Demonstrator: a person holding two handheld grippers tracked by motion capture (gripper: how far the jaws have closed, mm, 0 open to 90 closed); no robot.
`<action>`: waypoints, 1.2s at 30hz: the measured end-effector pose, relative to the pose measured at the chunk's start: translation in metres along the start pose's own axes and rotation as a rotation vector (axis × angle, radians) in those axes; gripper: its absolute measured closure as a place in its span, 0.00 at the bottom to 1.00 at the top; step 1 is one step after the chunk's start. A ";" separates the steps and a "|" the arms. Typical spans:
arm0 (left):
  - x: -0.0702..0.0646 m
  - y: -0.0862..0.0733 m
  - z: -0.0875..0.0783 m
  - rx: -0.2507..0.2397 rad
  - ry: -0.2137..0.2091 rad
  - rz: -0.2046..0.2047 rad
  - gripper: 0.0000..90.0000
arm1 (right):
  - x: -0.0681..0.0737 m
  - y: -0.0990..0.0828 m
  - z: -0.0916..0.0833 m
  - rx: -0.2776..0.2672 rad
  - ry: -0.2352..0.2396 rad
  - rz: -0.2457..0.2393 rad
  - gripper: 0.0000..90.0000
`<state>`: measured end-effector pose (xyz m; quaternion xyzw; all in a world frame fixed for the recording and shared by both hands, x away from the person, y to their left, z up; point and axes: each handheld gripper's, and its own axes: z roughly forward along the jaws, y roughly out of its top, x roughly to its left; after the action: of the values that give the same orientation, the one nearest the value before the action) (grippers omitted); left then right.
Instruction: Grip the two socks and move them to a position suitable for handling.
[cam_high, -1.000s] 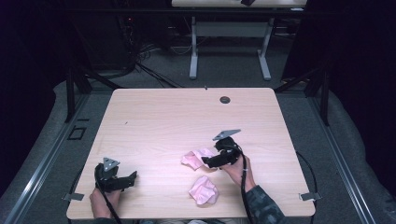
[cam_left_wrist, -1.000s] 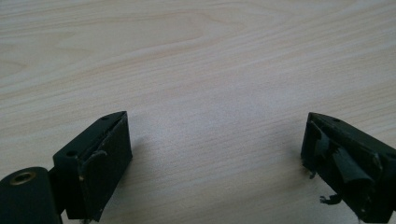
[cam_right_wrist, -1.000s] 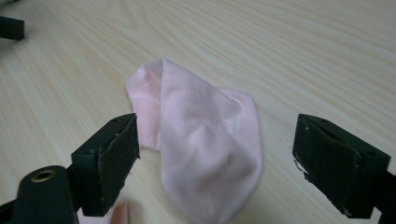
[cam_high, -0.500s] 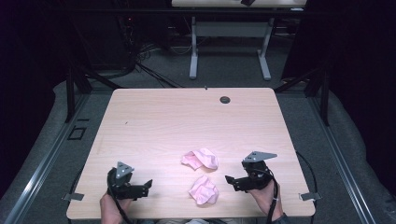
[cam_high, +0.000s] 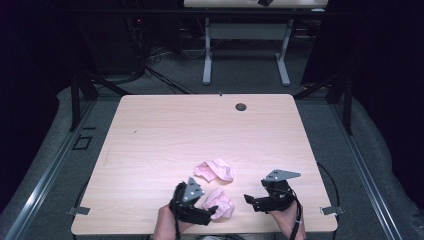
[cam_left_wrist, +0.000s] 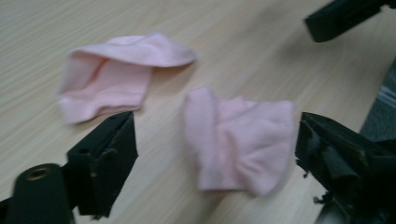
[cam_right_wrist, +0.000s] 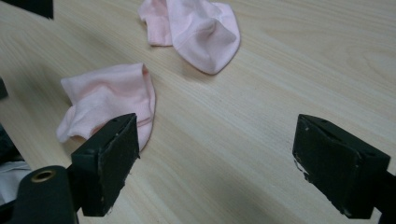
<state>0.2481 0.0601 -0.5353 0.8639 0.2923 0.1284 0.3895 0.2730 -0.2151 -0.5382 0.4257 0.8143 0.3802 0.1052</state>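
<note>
Near front edge of light wooden table (cam_high: 165, 130): two crumpled pink fabric socks, near sock (cam_high: 220, 203), far sock (cam_high: 215, 170) just behind. Left gripper (cam_high: 212, 211) jaws wide, straddling near sock; right gripper (cam_high: 248, 199) wide, empty, beside it. Risk: closing could bunch fabric, pinch one layer.

Grey carpet floor (cam_high: 240, 75), dim room, seemingly another table (cam_high: 245, 30) behind.

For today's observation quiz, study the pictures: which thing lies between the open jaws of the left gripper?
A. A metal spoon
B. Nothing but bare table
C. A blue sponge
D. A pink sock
D: in the left gripper view, the near pink sock lies between the wide-apart jaws of the left gripper, on the table.
</note>
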 end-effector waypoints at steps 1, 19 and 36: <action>-0.005 0.001 0.005 0.015 -0.013 0.019 0.20 | 0.000 -0.001 0.002 -0.009 0.007 0.014 0.16; 0.009 0.001 0.014 -0.022 -0.013 -0.049 0.92 | 0.003 0.001 0.013 0.014 0.058 -0.012 0.25; 0.061 -0.005 -0.004 -0.108 -0.025 -0.238 0.90 | 0.048 0.006 0.061 0.096 0.121 -0.166 0.52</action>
<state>0.2930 0.1023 -0.5369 0.8024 0.3807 0.0859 0.4515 0.2768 -0.1437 -0.5687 0.3377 0.8689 0.3559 0.0662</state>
